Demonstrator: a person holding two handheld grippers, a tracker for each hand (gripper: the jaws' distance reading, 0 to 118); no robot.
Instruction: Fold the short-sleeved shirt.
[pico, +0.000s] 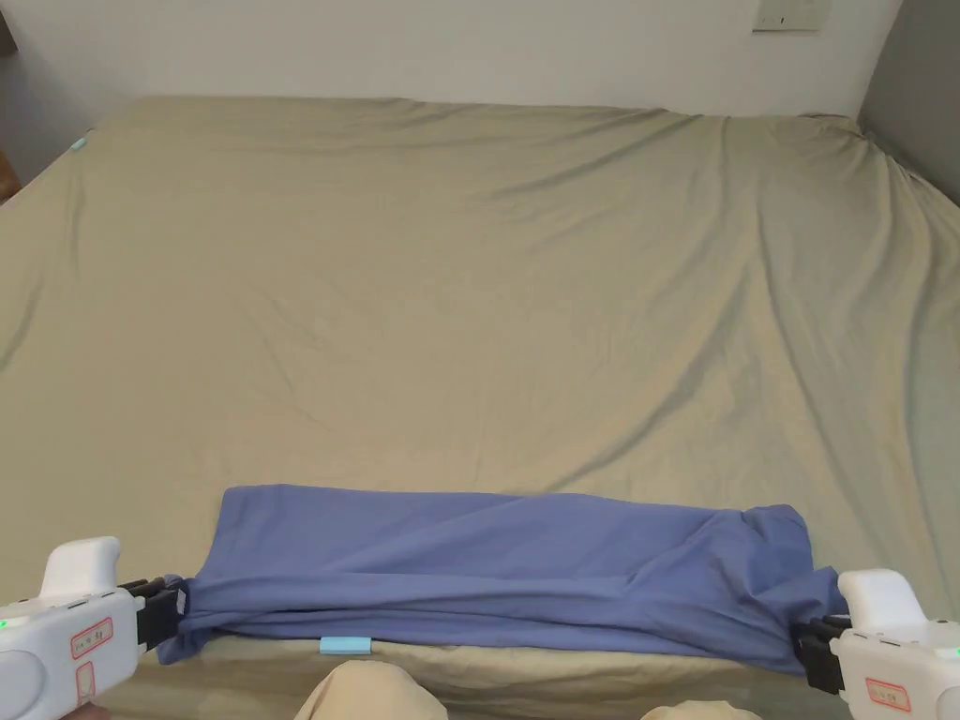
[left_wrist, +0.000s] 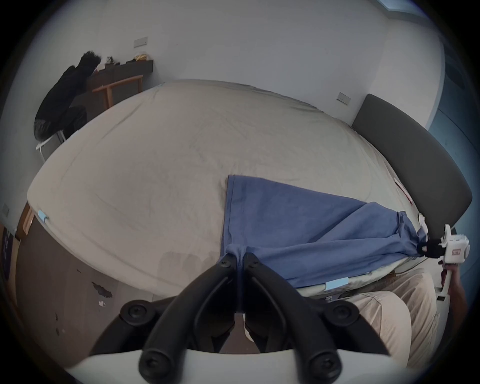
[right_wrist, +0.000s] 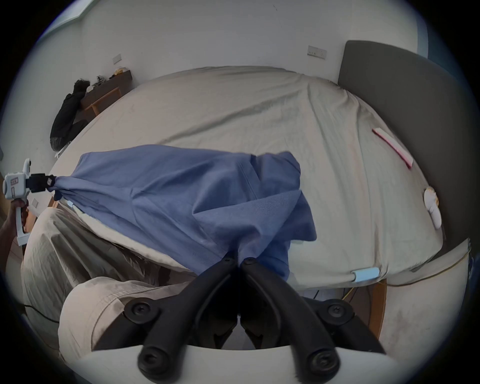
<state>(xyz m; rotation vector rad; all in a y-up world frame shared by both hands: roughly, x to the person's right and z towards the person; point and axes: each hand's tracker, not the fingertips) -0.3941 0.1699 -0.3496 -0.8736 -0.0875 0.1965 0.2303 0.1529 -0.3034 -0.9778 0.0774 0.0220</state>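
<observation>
Both the left tool (left_wrist: 237, 256) and right tool (right_wrist: 238, 259) are clamping the blue shirt (pico: 506, 572) stretched between them along the bed (pico: 487, 300) edge, the person's knees (pico: 366, 692) sitting just beneath.

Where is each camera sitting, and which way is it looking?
Head view: from the person's head, down across the bed at the blue shirt; both grippers and knees show.
Left gripper view: rides the left gripper, facing along the shirt toward the right gripper; trouser legs show.
Right gripper view: rides the right gripper, facing toward the left gripper.
Shared: both gripper views show the dark headboard.
</observation>
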